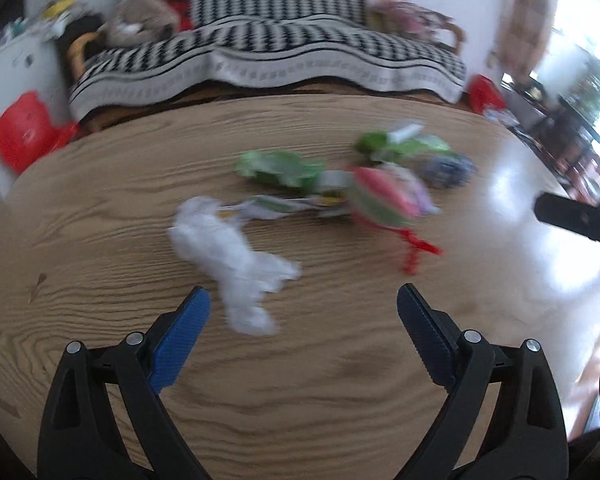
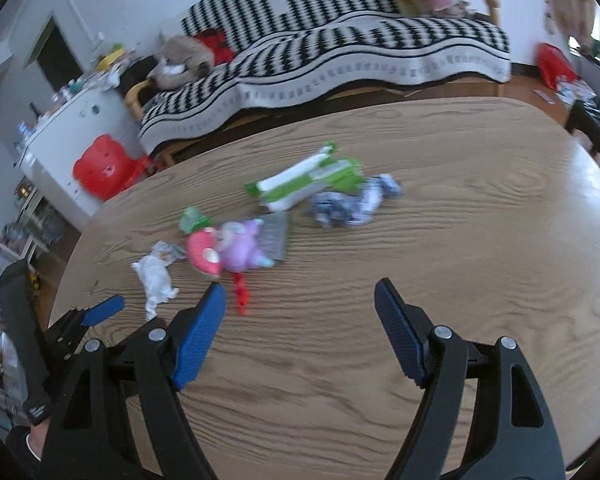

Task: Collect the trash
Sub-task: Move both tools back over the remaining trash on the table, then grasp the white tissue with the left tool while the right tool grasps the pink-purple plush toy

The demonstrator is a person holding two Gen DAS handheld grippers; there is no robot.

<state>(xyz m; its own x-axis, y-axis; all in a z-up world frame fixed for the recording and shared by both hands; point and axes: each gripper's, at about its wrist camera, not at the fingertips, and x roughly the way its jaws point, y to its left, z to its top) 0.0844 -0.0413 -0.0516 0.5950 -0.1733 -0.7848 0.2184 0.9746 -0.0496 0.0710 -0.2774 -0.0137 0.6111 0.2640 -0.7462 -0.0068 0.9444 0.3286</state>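
Note:
Trash lies scattered on a wooden table (image 1: 300,400) (image 2: 460,240). A crumpled white tissue (image 1: 232,256) (image 2: 156,280) lies just beyond my left gripper (image 1: 304,300), which stands open with nothing between its blue pads. Further off lie green wrappers (image 1: 280,168) (image 2: 312,180), a pink and purple wrapper (image 1: 384,196) (image 2: 228,252) with a red twisted tie (image 1: 416,252) (image 2: 242,300), and a crumpled blue-white paper (image 1: 448,170) (image 2: 352,204). My right gripper (image 2: 300,296) is open and empty, above bare table near the red tie. The left gripper's blue fingertip (image 2: 104,308) shows at the left of the right wrist view.
Behind the table stands a sofa with a black-and-white patterned cover (image 1: 268,52) (image 2: 340,52). A red stool (image 1: 24,132) (image 2: 104,168) stands by a white cabinet (image 2: 80,120) on the left. A red bag (image 1: 486,92) (image 2: 554,64) sits on the floor at right.

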